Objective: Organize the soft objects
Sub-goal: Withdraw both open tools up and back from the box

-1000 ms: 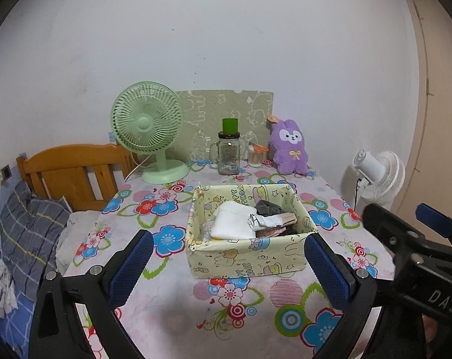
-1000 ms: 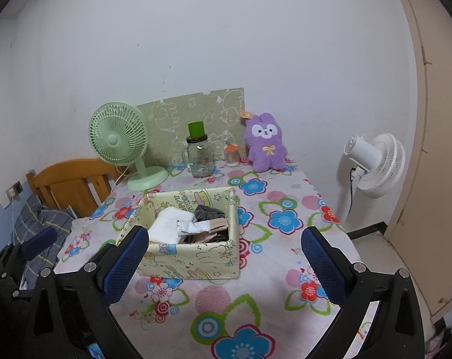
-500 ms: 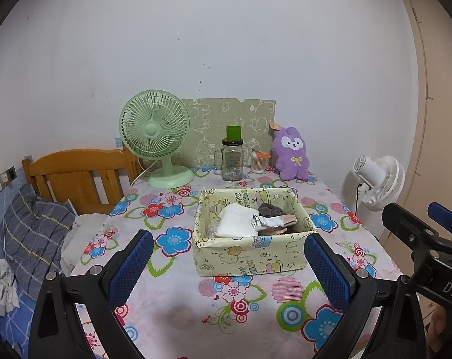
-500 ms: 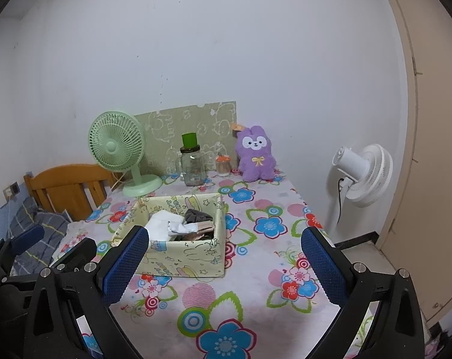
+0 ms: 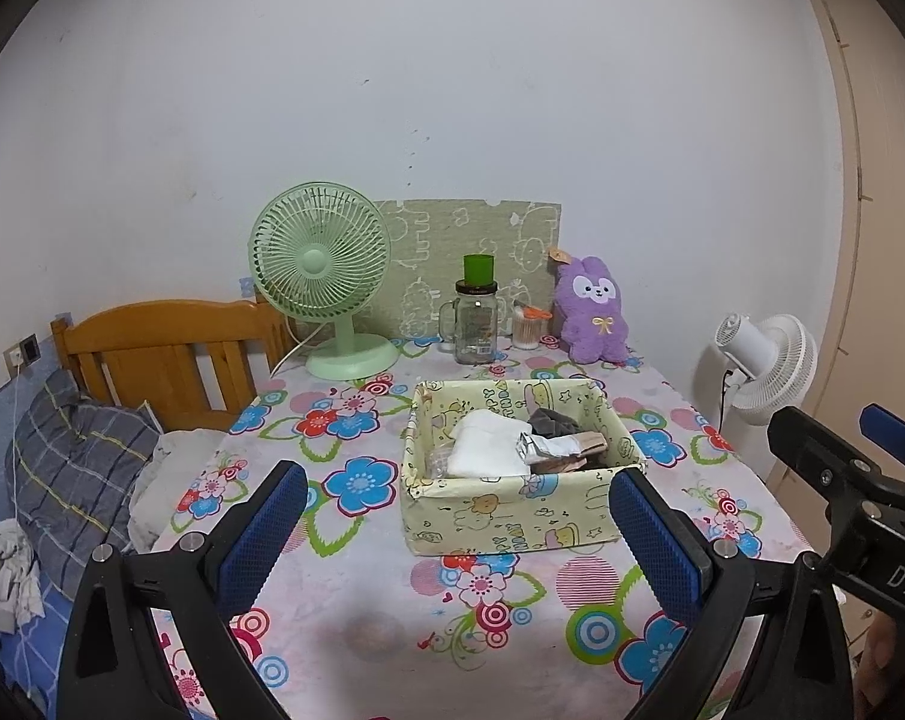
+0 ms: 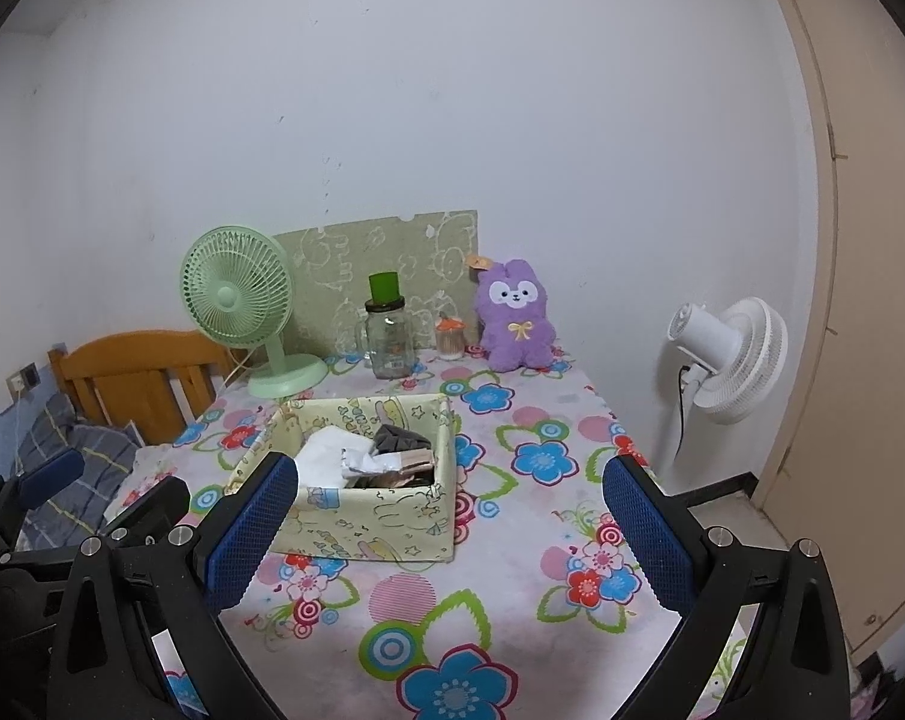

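Observation:
A pale yellow fabric box (image 5: pixel 512 519) (image 6: pixel 386 525) stands mid-table and holds a white folded cloth (image 5: pixel 488 444) (image 6: pixel 326 459), a dark grey cloth (image 5: pixel 551 420) (image 6: pixel 401 438) and a silvery packet (image 5: pixel 545 450). A purple plush rabbit (image 5: pixel 593 312) (image 6: pixel 515 315) sits upright at the back of the table. My left gripper (image 5: pixel 458 540) is open and empty, well short of the box. My right gripper (image 6: pixel 449 531) is open and empty too, near the table's front, with the box behind its left finger.
On the flowered tablecloth (image 5: pixel 362 618) stand a green desk fan (image 5: pixel 320 270), a glass jar with a green lid (image 5: pixel 476 324) and a small orange-topped jar (image 5: pixel 527 327). A wooden headboard (image 5: pixel 164 348) and bedding lie left; a white floor fan (image 6: pixel 725 354) and door stand right.
Both grippers have drawn back and risen away from the table, so the box and rabbit look smaller. Both stay open and empty.

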{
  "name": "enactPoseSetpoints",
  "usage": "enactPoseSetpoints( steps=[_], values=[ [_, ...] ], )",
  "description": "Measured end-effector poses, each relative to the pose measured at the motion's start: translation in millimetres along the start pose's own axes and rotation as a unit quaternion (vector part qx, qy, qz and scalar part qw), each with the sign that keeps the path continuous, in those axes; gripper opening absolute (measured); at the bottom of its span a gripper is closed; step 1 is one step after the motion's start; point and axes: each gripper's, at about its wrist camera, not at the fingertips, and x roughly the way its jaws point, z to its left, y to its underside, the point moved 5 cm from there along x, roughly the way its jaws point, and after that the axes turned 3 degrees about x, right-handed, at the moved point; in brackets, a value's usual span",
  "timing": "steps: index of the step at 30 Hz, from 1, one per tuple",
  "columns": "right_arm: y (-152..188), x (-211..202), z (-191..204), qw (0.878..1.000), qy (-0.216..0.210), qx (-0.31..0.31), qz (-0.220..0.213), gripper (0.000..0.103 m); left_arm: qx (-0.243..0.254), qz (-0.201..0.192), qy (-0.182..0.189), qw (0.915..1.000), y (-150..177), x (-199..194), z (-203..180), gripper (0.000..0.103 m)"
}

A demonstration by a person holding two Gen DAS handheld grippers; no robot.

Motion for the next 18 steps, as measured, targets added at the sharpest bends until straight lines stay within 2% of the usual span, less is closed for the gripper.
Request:
enactPoseSetpoints(
  steps=[18],
  values=[
    [0.8, 1.8, 2.2, 1.000, 0.009, -0.010, 0.002, 0.103, -0.012, -0.003, -0.003, 0.9999, -0.7, 0.8, 8.9, 0.102]
  ],
)
